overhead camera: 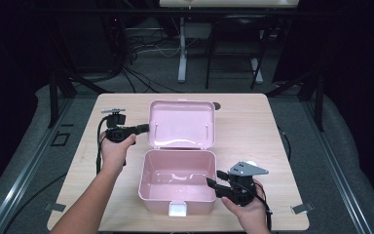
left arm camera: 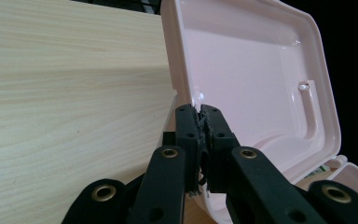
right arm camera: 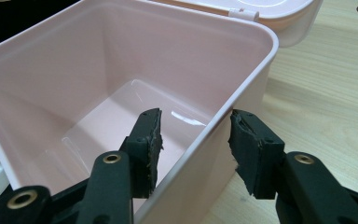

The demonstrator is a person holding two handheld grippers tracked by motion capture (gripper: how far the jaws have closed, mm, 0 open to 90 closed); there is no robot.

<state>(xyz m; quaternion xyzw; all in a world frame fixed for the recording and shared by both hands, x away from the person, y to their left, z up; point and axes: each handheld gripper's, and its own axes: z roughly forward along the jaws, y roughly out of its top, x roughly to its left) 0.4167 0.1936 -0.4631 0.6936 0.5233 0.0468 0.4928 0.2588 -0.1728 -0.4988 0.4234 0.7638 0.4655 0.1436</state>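
One pink box (overhead camera: 177,187) sits on the counter (overhead camera: 243,126), its lid (overhead camera: 182,124) pinched by the left gripper (overhead camera: 143,128), while the right gripper (overhead camera: 214,182) has its jaws spread astride a wall; no writing is readable.

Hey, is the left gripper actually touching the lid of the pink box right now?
Touching. In the left gripper view, the left gripper has its jaws closed on the edge of the lid, with the rim pinched between the pads.

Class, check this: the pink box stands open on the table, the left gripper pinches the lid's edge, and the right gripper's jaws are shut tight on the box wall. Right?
Not quite. The right gripper straddles the pink box wall with its jaws apart, as the right gripper view shows. The left gripper does pinch the lid.
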